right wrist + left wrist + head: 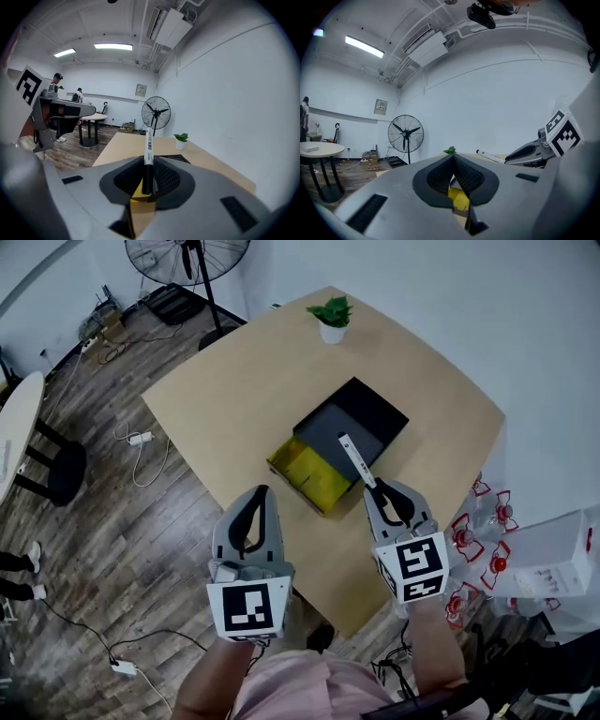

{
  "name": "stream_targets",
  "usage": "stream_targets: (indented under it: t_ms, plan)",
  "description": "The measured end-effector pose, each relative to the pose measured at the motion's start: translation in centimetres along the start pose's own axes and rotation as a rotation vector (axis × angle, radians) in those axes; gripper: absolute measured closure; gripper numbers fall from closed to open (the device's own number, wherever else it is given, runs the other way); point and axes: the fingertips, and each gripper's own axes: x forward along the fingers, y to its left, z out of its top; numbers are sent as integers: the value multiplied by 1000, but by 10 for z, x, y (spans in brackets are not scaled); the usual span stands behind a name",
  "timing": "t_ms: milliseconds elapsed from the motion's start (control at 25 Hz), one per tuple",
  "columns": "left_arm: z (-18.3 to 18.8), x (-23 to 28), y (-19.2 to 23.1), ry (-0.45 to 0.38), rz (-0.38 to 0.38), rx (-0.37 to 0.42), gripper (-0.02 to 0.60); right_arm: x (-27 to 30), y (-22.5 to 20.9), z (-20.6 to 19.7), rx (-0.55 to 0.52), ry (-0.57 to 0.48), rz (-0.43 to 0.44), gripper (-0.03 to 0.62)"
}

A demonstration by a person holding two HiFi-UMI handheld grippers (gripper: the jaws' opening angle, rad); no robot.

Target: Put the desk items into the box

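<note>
the right gripper (147,186) is clenched on the black end of a white marker (148,150), which sticks out ahead of the jaws and hangs over the open black box (375,411) in the middle of the wooden table (225,381). a yellow tray (309,474) lies against the box's near side. the left gripper (263,491) hovers by the table's near edge, its jaws pressed together on nothing.
</note>
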Motion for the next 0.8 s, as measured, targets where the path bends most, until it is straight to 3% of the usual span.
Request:
stream_targets:
  t_ms: [240, 480, 800]
  plan:
    - [-16, -9, 37, 33, 65, 29, 571, 36, 37, 4, -5, 7, 85, 528]
    - [-33, -2, 45, 73, 75, -9, 571, 64, 55, -16, 0, 63, 143, 527]
    - [-76, 20, 61, 160, 75, 9, 571, 103, 65, -56, 17, 177, 197, 526]
